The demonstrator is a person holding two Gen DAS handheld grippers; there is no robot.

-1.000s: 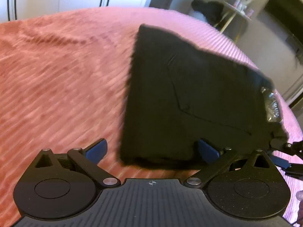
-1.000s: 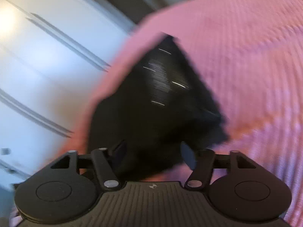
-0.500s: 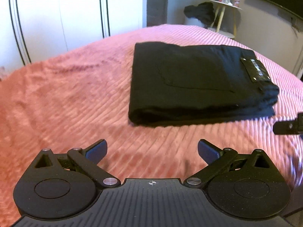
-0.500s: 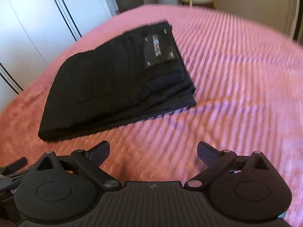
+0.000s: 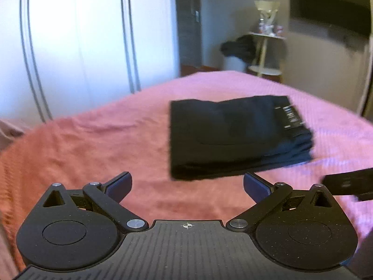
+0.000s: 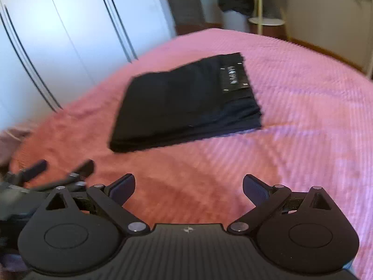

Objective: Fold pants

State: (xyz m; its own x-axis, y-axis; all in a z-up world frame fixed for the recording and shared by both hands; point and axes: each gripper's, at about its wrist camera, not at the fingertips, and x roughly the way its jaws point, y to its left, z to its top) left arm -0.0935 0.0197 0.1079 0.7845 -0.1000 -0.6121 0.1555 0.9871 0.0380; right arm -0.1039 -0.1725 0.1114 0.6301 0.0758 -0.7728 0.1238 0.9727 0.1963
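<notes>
Evidently the folding is done: the pants [image 5: 237, 137] lie as a compact stack on the pink bed [image 5: 93, 144], at twelve o'clock of both grippers. Left gripper [image 5: 186, 186] and right gripper [image 6: 188, 186] hover apart from it, jaws spread wide, holding nothing. Probably nothing remains beyond withdrawing. The waistband patch [image 6: 234, 79] bears lettering too blurred to read.

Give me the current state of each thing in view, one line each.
pants: folded into a flat rectangular stack, label patch facing up, lying on the bed, nothing gripping them.
left tool: open, empty, clear of the pants.
right tool: open, empty, clear of the pants.
bedspread: spread under the pants.
</notes>
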